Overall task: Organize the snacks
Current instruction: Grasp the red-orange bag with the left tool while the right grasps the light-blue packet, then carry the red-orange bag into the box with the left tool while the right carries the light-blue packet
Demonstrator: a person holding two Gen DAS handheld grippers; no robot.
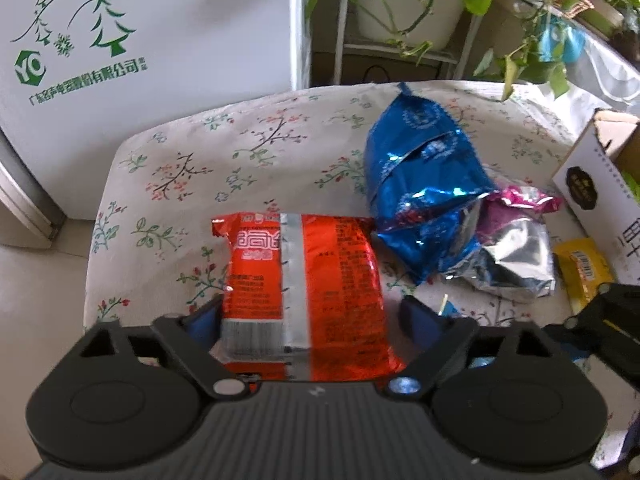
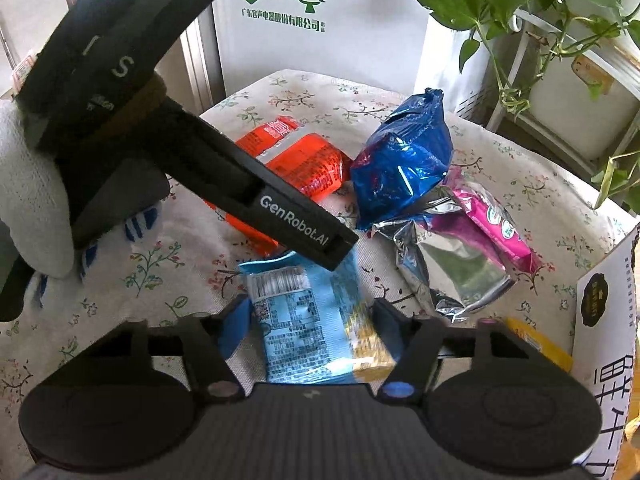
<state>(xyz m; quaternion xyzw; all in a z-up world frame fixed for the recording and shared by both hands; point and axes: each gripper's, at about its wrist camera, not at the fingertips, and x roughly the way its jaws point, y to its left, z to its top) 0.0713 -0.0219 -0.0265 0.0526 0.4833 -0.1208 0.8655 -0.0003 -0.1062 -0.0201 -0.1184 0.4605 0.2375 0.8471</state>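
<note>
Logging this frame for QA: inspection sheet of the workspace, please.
Surface: floral tablecloth, wrinkled.
Job's things: orange packet; light-blue packet; blue foil bag leaning over a pink-and-silver bag; yellow packet beside an open cardboard box.
Clutter: nothing seen.
Grippers: left hand-held gripper straddles the orange packet, right pad apart from it; right hand-held gripper shut on the light-blue packet.
Cables: nothing seen.
Surroundings: white carton with green print, potted plants on a rack.
</note>
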